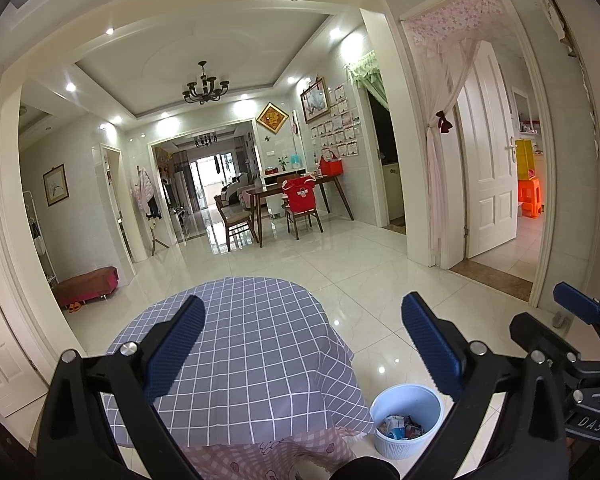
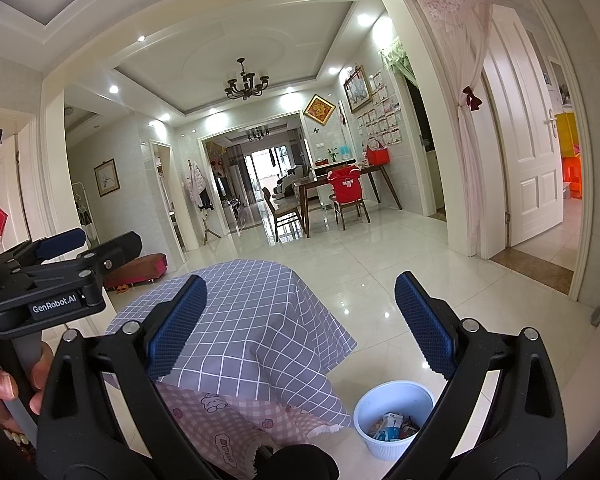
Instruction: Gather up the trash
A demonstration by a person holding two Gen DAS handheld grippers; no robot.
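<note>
Where the left wrist camera looks out, the left gripper (image 1: 302,334) hangs spread wide and empty above a table under a grey checked cloth (image 1: 256,344); a white bin (image 1: 406,420) holding wrappers (image 1: 400,427) stands on the tiled floor (image 1: 340,264) just beside the table. From the right wrist camera: right gripper (image 2: 300,318) likewise parted, nothing grasped; same bin (image 2: 392,418) low right, trash (image 2: 392,426) inside; a hand (image 2: 4,384) grips the other tool's handle at left.

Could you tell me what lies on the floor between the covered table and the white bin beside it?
Nothing: only bare glossy tile separates the grid-cloth table from the white bin, which already holds wrappers. The right wrist view shows this best.
</note>
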